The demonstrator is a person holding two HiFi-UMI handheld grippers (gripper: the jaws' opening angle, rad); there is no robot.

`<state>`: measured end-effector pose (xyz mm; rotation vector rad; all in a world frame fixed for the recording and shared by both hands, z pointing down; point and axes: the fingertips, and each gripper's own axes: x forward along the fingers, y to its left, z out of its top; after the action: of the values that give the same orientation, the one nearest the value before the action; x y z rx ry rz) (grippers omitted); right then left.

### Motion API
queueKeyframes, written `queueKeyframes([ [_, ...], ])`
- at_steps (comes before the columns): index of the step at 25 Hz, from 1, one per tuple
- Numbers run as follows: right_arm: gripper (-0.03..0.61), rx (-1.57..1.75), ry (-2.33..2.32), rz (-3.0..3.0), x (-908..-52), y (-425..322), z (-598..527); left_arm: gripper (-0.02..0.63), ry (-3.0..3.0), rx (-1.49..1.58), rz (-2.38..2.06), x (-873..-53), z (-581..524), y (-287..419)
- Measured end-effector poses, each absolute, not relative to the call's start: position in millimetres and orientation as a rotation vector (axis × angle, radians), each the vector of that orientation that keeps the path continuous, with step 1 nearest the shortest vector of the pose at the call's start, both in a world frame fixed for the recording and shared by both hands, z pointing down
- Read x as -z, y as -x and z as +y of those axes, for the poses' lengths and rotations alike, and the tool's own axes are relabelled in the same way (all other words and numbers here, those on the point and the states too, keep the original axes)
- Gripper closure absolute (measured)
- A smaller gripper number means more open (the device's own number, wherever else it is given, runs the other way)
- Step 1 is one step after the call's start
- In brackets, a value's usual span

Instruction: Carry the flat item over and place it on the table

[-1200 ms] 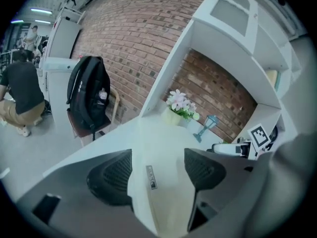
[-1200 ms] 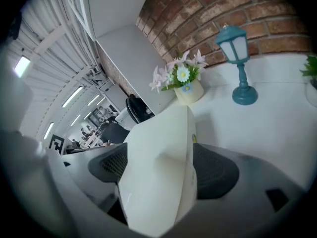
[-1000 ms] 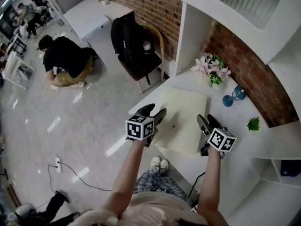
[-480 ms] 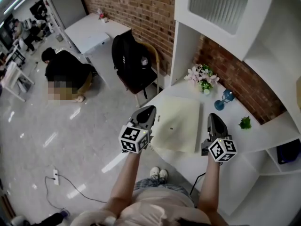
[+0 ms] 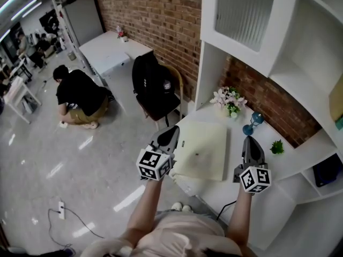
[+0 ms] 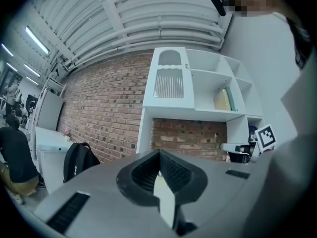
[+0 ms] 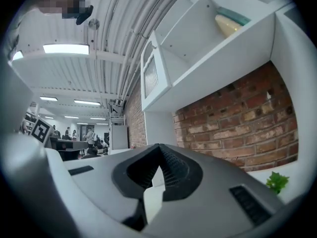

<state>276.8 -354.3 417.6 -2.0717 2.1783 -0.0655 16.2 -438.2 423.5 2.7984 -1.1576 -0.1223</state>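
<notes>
The flat item (image 5: 202,150), a cream square sheet, lies on the white table (image 5: 214,189) with its near left corner at the table's edge. My left gripper (image 5: 172,131) hovers above the sheet's left edge. My right gripper (image 5: 252,141) hangs a little to the right of the sheet, apart from it. Both point level toward the brick wall. Their jaws have just been closing, and the sheet is not between them. Seen from the left gripper (image 6: 159,155) and the right gripper (image 7: 158,150), the ribbed pads meet, leaving only a pale sliver low in the slit.
At the back of the table stand pink flowers (image 5: 228,100), a blue goblet (image 5: 252,123) and a small green plant (image 5: 277,146). White shelves (image 5: 252,31) hang overhead. A chair with a black backpack (image 5: 155,84) stands left of the table. A person (image 5: 80,98) crouches on the floor.
Both grippers stood open at the sheet's two side edges; now their jaws are shut and both have risen off it. The sheet has stayed on the table.
</notes>
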Motion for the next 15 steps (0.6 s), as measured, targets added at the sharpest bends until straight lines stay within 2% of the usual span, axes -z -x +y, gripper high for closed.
queueKeyframes([
  [15,0.563,-0.010,2.173,2.117,-412.8,-300.0,-341.9,0.586,-2.754,0.172,-1.125,-423.0,-439.4,-21.1],
])
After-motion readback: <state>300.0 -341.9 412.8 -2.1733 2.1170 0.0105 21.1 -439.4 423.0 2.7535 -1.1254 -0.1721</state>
